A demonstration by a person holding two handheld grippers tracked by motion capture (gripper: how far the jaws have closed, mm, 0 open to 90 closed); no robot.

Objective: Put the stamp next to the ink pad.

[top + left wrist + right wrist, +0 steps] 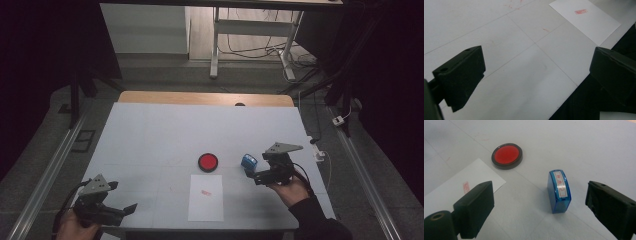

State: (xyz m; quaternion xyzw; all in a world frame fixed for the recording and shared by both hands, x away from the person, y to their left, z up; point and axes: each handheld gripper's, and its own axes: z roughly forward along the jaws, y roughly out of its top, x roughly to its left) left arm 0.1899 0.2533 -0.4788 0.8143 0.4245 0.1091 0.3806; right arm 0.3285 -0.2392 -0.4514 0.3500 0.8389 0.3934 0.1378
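Right gripper [539,202]: jaws spread, blue stamp [559,191] standing free between them.
Ink pad [207,162]: left of stamp, nothing between.
Paper [206,197]: near pad.
Left gripper [536,75]: jaws spread, empty.

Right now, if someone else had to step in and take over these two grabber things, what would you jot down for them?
Right gripper: open, holding nothing. The blue stamp stands on the table between its jaws, untouched by them.
Left gripper: open, empty, over bare table near the front edge.
Things: red ink pad at mid-table, stamp to its right, paper in front of the pad.
Done: the paper already bears one red print, and the stamp is set down beside the pad.
Left: probably little; perhaps pull the right gripper clear, or stamp again if more prints are wanted.
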